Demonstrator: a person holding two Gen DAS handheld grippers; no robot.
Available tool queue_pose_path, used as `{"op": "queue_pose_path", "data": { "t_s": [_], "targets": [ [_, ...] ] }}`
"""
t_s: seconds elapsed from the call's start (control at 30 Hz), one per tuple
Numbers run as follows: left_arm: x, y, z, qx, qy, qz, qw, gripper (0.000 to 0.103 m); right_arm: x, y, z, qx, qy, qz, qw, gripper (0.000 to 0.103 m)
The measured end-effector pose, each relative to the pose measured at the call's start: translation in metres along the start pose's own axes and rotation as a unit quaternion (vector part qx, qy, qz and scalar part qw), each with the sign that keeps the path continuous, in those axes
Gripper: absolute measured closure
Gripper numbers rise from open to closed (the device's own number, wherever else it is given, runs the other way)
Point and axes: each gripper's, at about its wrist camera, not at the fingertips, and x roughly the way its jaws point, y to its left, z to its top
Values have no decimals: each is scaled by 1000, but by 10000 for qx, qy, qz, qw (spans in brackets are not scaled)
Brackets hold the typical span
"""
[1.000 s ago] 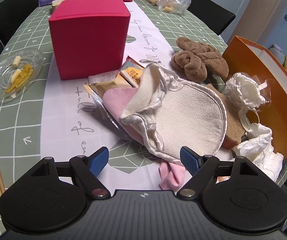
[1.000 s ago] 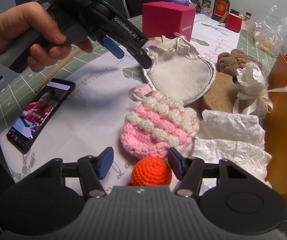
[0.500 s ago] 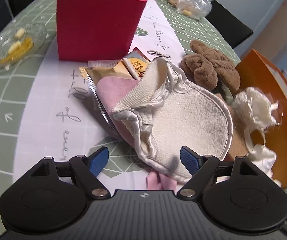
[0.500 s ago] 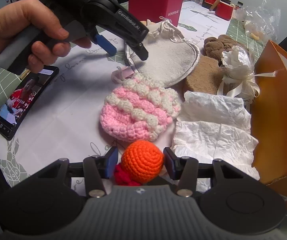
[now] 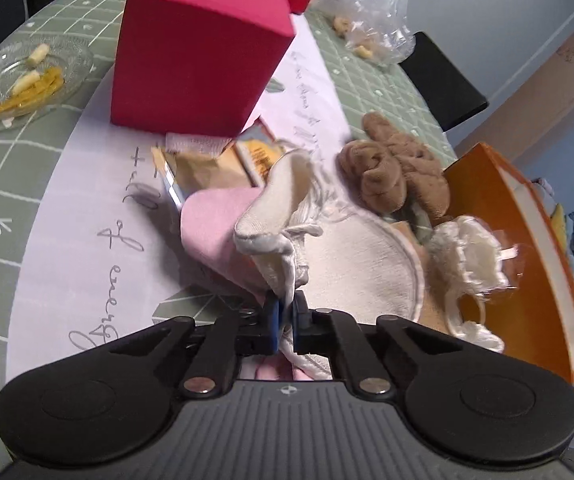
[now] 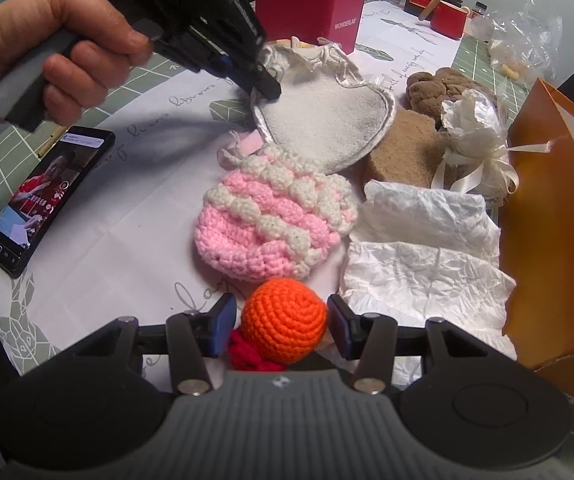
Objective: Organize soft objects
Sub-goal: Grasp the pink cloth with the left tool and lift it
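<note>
My left gripper (image 5: 285, 322) is shut on the satin edge of a cream terry mitt (image 5: 359, 268), which lies over a pink cloth (image 5: 215, 224). In the right wrist view the left gripper (image 6: 265, 88) pinches the mitt (image 6: 327, 120) at its near-left rim. My right gripper (image 6: 281, 324) is open, its fingers on either side of an orange crochet ball (image 6: 285, 320) with a red piece under it; whether the pads touch the ball I cannot tell. A pink-and-white crochet pouch (image 6: 271, 224) lies just beyond the ball.
A brown plush toy (image 5: 395, 172), a brown sponge (image 6: 403, 152), a white bow bundle (image 6: 471, 128) and crumpled white paper (image 6: 423, 248) lie beside an orange box (image 6: 559, 216). A red box (image 5: 199, 60), snack packets (image 5: 207, 160), a glass dish (image 5: 27, 80) and a phone (image 6: 47, 196) are on the table.
My left gripper moved forward and closed on the mitt's edge. My right gripper advanced so the orange ball now sits between its fingers, which narrowed somewhat.
</note>
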Motion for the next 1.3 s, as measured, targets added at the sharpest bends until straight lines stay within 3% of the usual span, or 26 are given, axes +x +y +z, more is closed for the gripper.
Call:
{"op": "queue_pose_path", "data": {
  "t_s": [0.43,0.6,0.7,0.8,0.9,0.97,1.03,1.07,1.13,1.2,1.3],
  "targets": [
    [-90,-30,18,895,-624,-707,9915,99,-9,-4,4,18,-112,88,9999,61],
    [-81,-42,5,1348,-536,-927,9851,99,-9,-6,5,77,-118,38,9999,61],
    [-67,-69,-18,2317,-546,-508,9699,99,-10,-5,6,94,-138,6,9999,61],
    [-43,-83,-41,2659,-140,-598,9620,98,-9,-5,6,104,-100,-23,9999,61],
    [-25,-87,-58,2731,292,-867,9576,88,-8,-7,4,133,-82,-35,9999,61],
    [-23,-88,-62,2785,481,-984,9542,71,-9,-8,3,160,-84,-37,9998,61],
    [-34,-84,-59,2766,322,-1011,9551,59,-10,-9,1,170,-93,-29,9998,62],
    [-41,-81,-53,2684,166,-1032,9576,45,-11,-9,0,169,-95,-23,9998,61],
    [-58,-72,-40,2384,-201,-1136,9643,27,-12,-9,-1,172,-94,-14,9998,61],
    [-69,-62,-28,2093,-488,-1063,9708,23,-12,-9,-2,154,-96,-18,9998,61],
    [-66,-51,-20,1841,-511,-812,9782,22,-11,-9,-1,136,-96,-24,9999,61]
  ]
}}
